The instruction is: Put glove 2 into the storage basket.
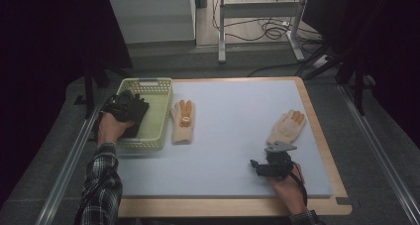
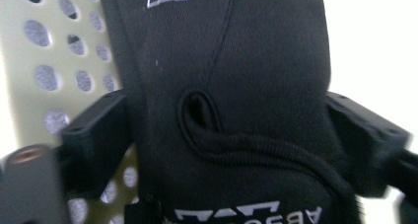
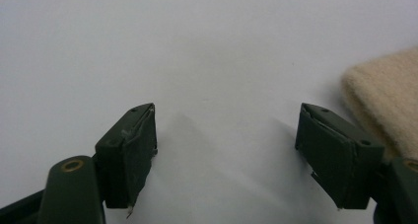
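Nearest the person, the right tongs (image 1: 259, 166) rest low over the tabletop (image 1: 233, 136) with jaws spread wide and nothing between them; bare surface lies ahead, and a cream glove (image 1: 287, 127) sits just beyond to the right. Farther left, the left tongs (image 1: 130, 107) grip a black glove (image 2: 231, 105) over the green basket (image 1: 159, 111). Beside the basket lies another cream glove (image 1: 183, 121).

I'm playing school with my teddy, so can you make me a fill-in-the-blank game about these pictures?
1. The left gripper holds a ____ glove.
2. That glove is over the green ____.
3. The right gripper has its jaws ____.
4. The number of beige gloves on the table is ____.

Missing words: black; basket; open; two
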The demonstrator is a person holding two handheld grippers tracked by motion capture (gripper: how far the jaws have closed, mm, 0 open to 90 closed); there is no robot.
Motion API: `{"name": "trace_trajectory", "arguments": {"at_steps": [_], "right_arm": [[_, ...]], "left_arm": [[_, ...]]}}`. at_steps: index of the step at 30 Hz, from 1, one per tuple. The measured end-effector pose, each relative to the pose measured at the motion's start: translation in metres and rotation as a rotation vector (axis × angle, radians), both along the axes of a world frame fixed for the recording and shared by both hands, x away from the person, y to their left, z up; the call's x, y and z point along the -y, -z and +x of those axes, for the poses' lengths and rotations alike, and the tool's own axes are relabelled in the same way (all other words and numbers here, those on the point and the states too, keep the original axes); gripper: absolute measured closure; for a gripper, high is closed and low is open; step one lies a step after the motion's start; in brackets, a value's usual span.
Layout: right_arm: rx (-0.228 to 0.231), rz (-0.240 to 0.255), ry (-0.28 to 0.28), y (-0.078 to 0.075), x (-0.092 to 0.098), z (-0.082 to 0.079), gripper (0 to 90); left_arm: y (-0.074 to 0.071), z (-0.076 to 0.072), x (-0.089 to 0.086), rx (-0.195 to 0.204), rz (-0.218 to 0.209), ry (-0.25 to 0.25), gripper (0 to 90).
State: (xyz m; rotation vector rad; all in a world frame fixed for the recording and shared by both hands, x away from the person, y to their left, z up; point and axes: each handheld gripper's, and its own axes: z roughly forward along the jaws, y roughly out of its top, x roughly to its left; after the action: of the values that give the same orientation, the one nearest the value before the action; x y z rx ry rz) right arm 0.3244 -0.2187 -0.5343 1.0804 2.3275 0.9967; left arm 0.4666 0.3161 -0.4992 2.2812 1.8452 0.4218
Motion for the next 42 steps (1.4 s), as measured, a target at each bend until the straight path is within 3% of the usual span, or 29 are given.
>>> {"name": "trace_trajectory", "arguments": {"at_steps": [2, 5, 11, 16, 21, 29, 35, 42], "right_arm": [[0.000, 0.000, 0.001, 0.000, 0.000, 0.000, 23.3], [-0.001, 0.000, 0.001, 0.000, 0.000, 0.000, 23.3], [0.000, -0.001, 0.001, 0.000, 0.000, 0.000, 23.3], [0.000, -0.001, 0.001, 0.000, 0.000, 0.000, 23.3], [0.000, -0.002, 0.001, 0.000, 0.000, 0.000, 23.3], [0.000, -0.001, 0.001, 0.000, 0.000, 0.000, 23.3], [0.000, -0.001, 0.002, 0.000, 0.000, 0.000, 23.3], [0.002, -0.005, -0.001, 0.000, 0.000, 0.000, 23.3]], "left_arm": [[-0.006, -0.004, -0.001, 0.028, -0.024, 0.001, 4.4], [-0.008, -0.006, -0.002, 0.038, -0.041, 0.001, 3.8], [-0.034, -0.025, -0.012, 0.160, -0.152, 0.018, 3.5], [-0.040, -0.037, -0.009, 0.236, -0.217, 0.065, 3.2], [-0.045, -0.048, -0.003, 0.278, -0.198, 0.117, 1.9], [-0.060, -0.073, 0.017, 0.350, -0.208, 0.211, 1.1], [-0.068, -0.096, 0.036, 0.407, -0.254, 0.273, 1.0], [-0.071, -0.123, 0.057, 0.454, -0.276, 0.363, 1.1]]}}
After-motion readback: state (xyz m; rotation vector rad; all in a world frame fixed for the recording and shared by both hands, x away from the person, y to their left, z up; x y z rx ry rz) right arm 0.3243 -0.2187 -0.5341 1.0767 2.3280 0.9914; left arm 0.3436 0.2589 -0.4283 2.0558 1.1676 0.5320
